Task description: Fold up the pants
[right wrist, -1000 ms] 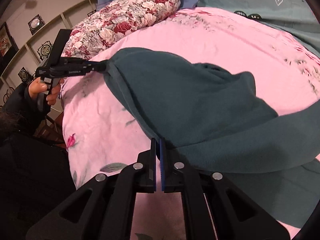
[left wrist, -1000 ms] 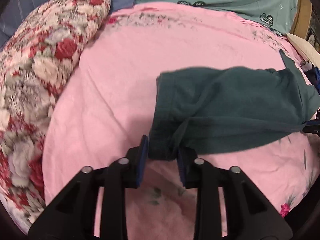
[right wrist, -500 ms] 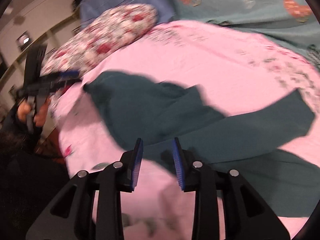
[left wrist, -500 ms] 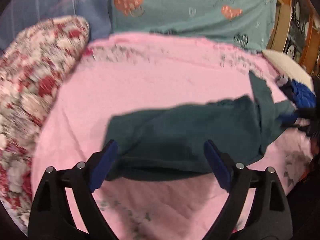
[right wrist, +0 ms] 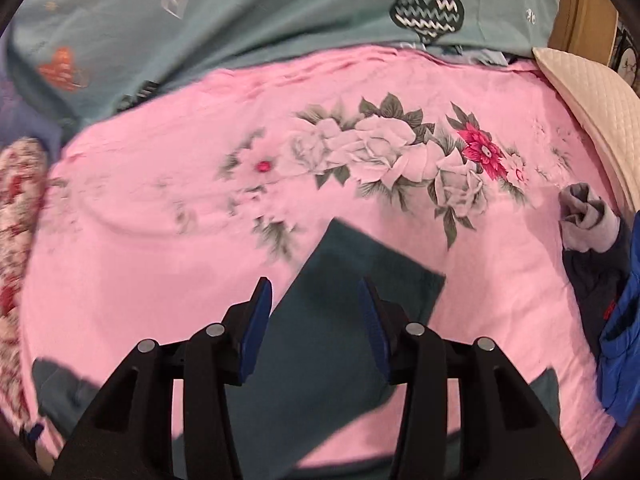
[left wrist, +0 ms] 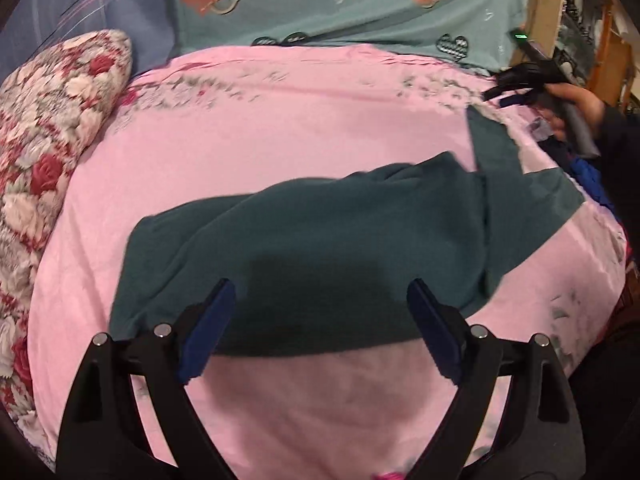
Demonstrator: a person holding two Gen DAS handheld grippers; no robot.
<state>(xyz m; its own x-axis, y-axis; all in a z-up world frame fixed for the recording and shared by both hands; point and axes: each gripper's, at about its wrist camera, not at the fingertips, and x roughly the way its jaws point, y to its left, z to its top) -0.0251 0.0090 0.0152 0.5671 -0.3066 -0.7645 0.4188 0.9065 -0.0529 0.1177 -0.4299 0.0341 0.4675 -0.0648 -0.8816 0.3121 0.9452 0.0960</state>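
Both grippers have released the cloth since the earlier frames and now stand with jaws spread wide and empty. Dark teal pants [left wrist: 340, 256] lie partly folded on the pink bed sheet [left wrist: 280, 128], filling the centre of the left view, long axis running left to right. Left gripper [left wrist: 320, 320] hovers just before the near edge; right gripper [right wrist: 314, 304] straddles one leg end at lower centre of its view. Floral pillow [left wrist: 52, 128] occupies the left edge, and a teal heart-print blanket [left wrist: 340, 0] the top.
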